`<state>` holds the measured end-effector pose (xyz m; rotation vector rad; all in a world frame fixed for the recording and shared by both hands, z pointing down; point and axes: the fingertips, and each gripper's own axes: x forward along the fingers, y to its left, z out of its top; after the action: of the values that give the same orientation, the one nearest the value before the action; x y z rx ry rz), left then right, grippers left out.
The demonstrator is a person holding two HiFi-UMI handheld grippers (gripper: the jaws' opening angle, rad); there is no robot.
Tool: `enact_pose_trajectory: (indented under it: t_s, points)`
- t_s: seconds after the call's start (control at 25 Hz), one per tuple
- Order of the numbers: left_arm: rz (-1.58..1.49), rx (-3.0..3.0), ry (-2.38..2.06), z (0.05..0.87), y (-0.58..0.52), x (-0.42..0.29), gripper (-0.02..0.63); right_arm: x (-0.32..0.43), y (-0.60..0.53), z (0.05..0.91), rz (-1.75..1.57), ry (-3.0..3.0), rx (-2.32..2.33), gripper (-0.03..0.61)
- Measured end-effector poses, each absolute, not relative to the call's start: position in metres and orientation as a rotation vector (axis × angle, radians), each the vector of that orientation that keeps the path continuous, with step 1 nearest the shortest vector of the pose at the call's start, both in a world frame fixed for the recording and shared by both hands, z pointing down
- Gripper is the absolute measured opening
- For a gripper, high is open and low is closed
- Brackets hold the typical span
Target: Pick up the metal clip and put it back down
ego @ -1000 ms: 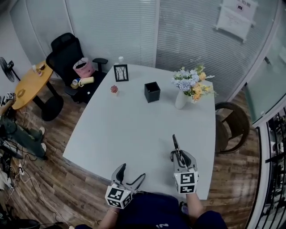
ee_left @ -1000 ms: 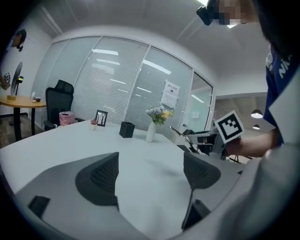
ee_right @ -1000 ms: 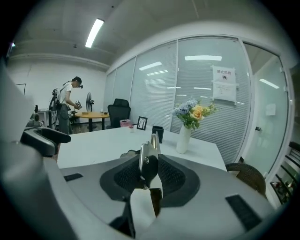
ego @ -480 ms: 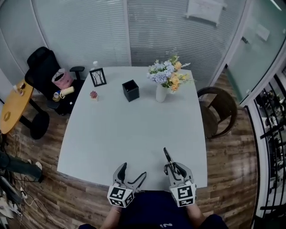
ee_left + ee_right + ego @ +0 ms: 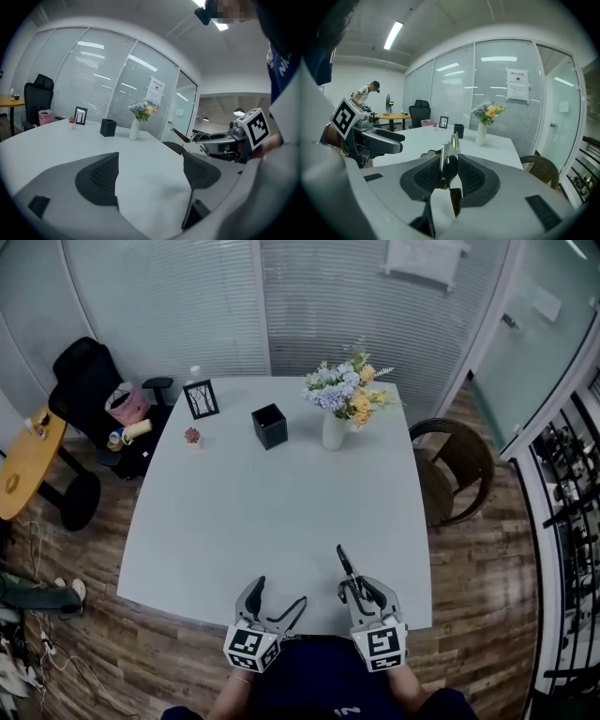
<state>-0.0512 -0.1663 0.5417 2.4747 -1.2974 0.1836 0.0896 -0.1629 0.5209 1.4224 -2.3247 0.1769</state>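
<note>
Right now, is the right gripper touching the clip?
Touching. In the right gripper view, the right gripper has both pads clamped on the clip.

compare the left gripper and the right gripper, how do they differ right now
Jaws: the left gripper has its jaws wide apart; the right gripper has them closed on something.
Load: the left gripper holds nothing, and only the white table shows between its jaws; the right gripper clamps the metal clip, which juts out past its jaws.
Shared: both sit low over the white table's near edge, pointing away from the person.
</note>
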Motion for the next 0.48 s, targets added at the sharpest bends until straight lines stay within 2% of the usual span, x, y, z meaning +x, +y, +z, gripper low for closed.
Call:
enact_pose_trajectory:
  t_s: [0.48]
  points:
    - [0.150,2.365,-1.505,0.533,-0.152,-0.100,0.431,0.039,-0.177,0.513,0.115,-2.437,1.230,0.112]
